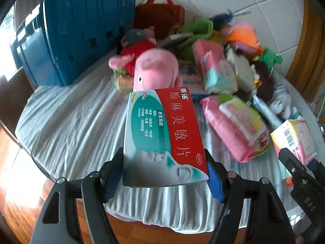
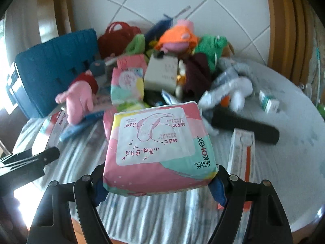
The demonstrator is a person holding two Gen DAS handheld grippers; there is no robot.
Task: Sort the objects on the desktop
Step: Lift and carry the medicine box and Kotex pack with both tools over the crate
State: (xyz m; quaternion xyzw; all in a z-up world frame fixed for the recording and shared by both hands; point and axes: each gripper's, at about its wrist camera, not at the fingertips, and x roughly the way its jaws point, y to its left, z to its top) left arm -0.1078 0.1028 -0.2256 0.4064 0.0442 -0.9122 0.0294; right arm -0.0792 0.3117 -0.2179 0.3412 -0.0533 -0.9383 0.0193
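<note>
My left gripper (image 1: pixel 165 174) is shut on a red and teal medicine box (image 1: pixel 162 138) and holds it above the white cloth of the table (image 1: pixel 67 122). My right gripper (image 2: pixel 159 185) is shut on a pink Kotex pad pack (image 2: pixel 158 150), lifted over the table (image 2: pixel 294 152). The right gripper's fingers (image 1: pixel 292 164) show at the right edge of the left wrist view, with the same pack (image 1: pixel 296 136). The left gripper's fingers (image 2: pixel 40 158) and its box (image 2: pixel 52 130) show at the left of the right wrist view.
A blue crate (image 1: pixel 77 36) stands at the back left, a red bag (image 1: pixel 160 16) behind it. A pile of plush toys, pad packs and boxes fills the middle, with a pink plush (image 1: pixel 156 69) in front. A black roll (image 2: pixel 245 128), an orange-striped box (image 2: pixel 241 154) and a small box (image 2: pixel 268 101) lie right.
</note>
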